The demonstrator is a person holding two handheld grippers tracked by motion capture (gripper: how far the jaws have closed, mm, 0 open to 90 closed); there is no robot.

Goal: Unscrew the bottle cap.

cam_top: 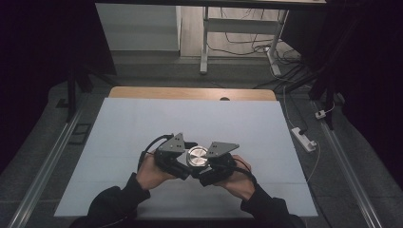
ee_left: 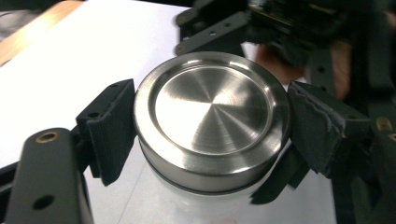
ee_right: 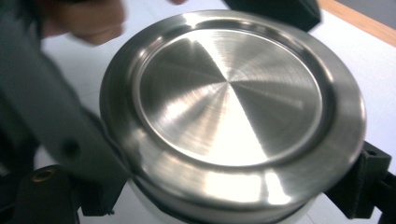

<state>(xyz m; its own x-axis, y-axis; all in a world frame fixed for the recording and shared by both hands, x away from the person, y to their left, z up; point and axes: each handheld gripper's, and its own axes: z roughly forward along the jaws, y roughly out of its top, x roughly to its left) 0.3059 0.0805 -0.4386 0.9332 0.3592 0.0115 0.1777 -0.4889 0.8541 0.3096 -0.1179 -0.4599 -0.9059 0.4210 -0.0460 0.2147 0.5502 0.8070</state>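
A round brushed-steel lid (cam_top: 197, 156) tops a jar with a pale body (ee_left: 196, 205), held just above the white table surface near its front middle. My left gripper (cam_top: 188, 155) comes in from the left, and its pads (ee_left: 110, 125) press the lid's rim on both sides, so it is shut on the lid (ee_left: 211, 112). My right gripper (cam_top: 207, 165) comes in from the right. Its fingers (ee_right: 362, 186) sit lower, against the jar's body under the lid (ee_right: 233, 93). The lid's overhang hides the exact contact.
A white sheet (cam_top: 142, 123) covers the table, with a wooden strip (cam_top: 190, 93) at the far edge. On the floor to the right lies a power strip (cam_top: 304, 138) with cables. A desk frame (cam_top: 205, 42) stands beyond the table.
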